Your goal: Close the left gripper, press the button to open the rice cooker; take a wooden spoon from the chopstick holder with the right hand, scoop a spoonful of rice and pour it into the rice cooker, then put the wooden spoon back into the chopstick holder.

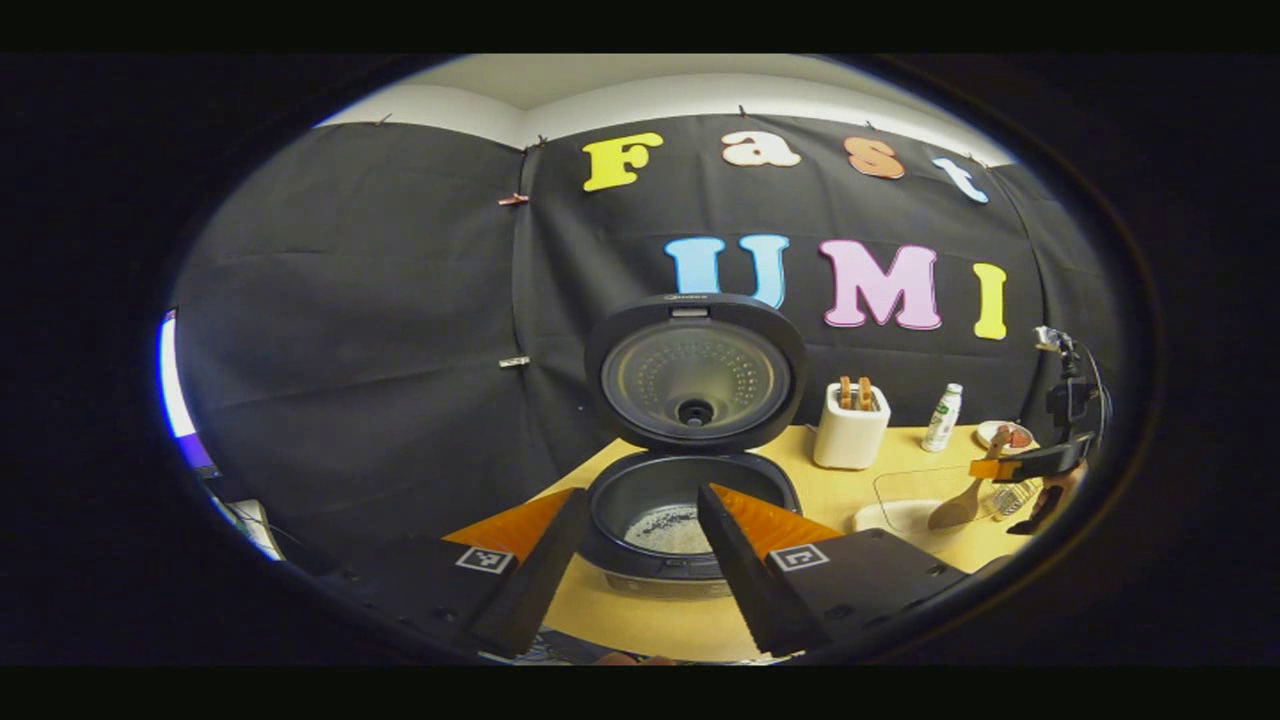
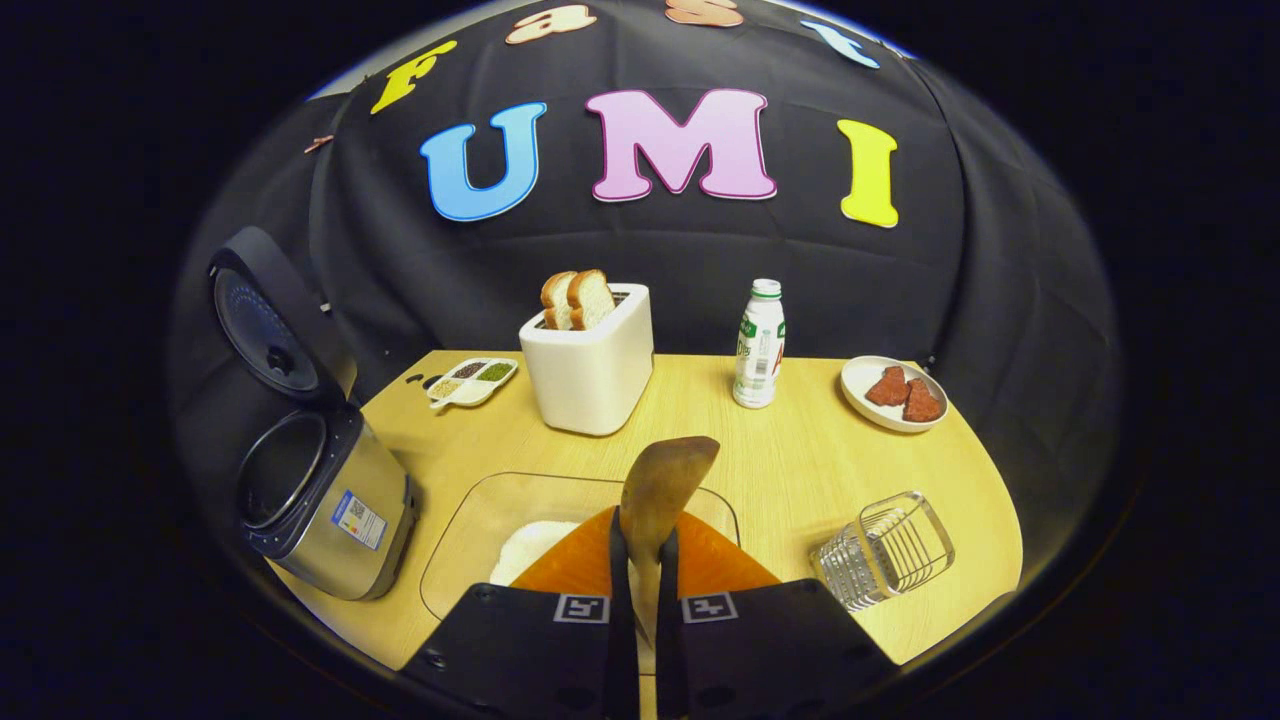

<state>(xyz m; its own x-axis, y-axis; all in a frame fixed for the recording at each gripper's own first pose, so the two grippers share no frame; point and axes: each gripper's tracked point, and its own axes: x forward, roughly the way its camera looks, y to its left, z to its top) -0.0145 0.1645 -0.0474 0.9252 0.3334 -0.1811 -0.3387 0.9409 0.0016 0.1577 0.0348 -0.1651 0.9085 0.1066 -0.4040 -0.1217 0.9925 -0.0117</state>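
Wooden spoon (image 2: pixel 660 490) stiff, light; right gripper (image 2: pixel 640 570) clamped on handle, bowl above rice dish (image 2: pixel 480 530) beside rice cooker (image 2: pixel 320 500); left gripper (image 1: pixel 640 560) apart

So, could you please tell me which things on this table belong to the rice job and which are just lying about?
Job:
rice cooker, lid open
wooden spoon in the right gripper
clear rice container
wire chopstick holder
left gripper

Lying about:
toaster
bottle
plate
divided dish

Left tool (image 1: pixel 640 560) fingers spread apart; right tool (image 2: pixel 640 600) fingers nearly together, clamped.
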